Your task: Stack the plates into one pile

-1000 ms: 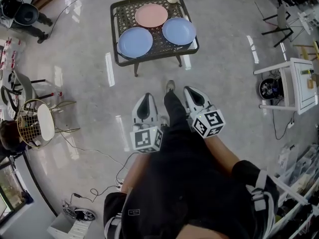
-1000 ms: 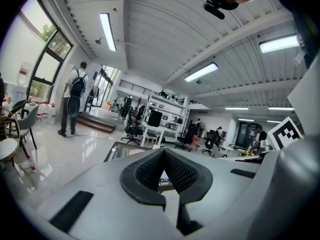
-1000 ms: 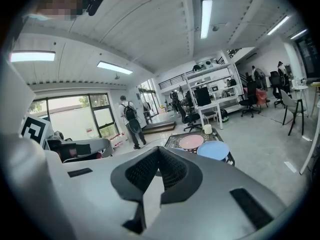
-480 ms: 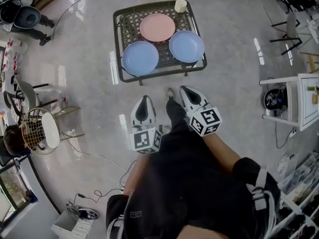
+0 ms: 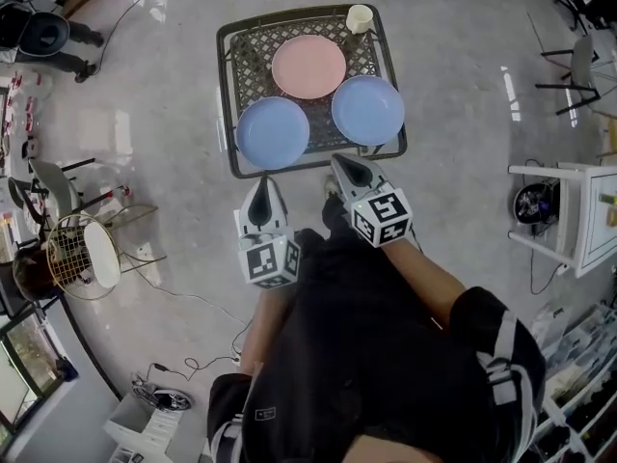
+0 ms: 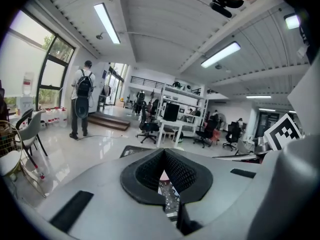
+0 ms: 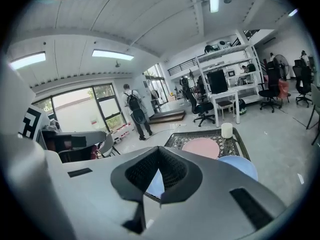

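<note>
The table (image 5: 228, 95) has drawn nearer, at 12 o'clock. Approach step: left tool (image 5: 262, 183) and right tool (image 5: 339, 160) are pinched closed, empty. Next, probably: open one for a plate (image 5: 273, 132).

Glossy grey floor (image 5: 145, 114), white side table (image 5: 593, 220) right, wire chair (image 5: 82, 254) left, tall windows (image 6: 52, 69)

Plates: 3, all on 1 mesh table (image 5: 253, 61) just ahead of the 2 grippers. 1 pink plate (image 5: 308, 67), furthest from both; 2 blue: left blue plate (image 5: 273, 132) right in front of left gripper (image 5: 262, 182), right blue plate (image 5: 367, 109) in front of right gripper (image 5: 338, 160). Cup (image 5: 359, 17): 1, far corner beyond right gripper. Wire chair (image 5: 82, 254): 1, well left of left gripper. White side table (image 5: 578, 215): 1, well right of right gripper. Person (image 6: 81, 91) w/ backpack: 1, far off
</note>
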The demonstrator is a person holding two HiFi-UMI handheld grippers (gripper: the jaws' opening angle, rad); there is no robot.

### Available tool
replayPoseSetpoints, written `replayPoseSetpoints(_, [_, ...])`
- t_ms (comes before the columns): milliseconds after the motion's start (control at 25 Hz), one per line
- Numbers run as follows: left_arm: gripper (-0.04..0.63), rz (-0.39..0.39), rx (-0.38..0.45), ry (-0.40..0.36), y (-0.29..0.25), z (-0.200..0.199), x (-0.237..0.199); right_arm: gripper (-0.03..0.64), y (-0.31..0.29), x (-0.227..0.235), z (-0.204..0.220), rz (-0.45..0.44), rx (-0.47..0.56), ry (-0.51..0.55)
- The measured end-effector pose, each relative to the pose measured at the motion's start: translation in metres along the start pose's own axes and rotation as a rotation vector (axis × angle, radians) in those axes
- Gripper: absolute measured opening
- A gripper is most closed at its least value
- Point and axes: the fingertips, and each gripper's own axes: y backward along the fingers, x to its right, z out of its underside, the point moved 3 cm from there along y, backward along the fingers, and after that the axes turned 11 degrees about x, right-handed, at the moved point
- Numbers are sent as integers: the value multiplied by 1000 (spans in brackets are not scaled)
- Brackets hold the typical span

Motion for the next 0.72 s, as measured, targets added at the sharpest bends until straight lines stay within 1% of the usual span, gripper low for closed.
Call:
replayPoseSetpoints(240, [15,-68,-50,-14,-26,13,-32,9,-41,15,13,-11,-58,-16])
replayPoseSetpoints(480, [15,-88,-92,-23,-51,21,-70,9,-78,21,37,14,-132,-43])
replayPoseSetpoints(720, [15,-68,-175,-16,-87,44,-114,9,-119,25,58,82,-192,-57])
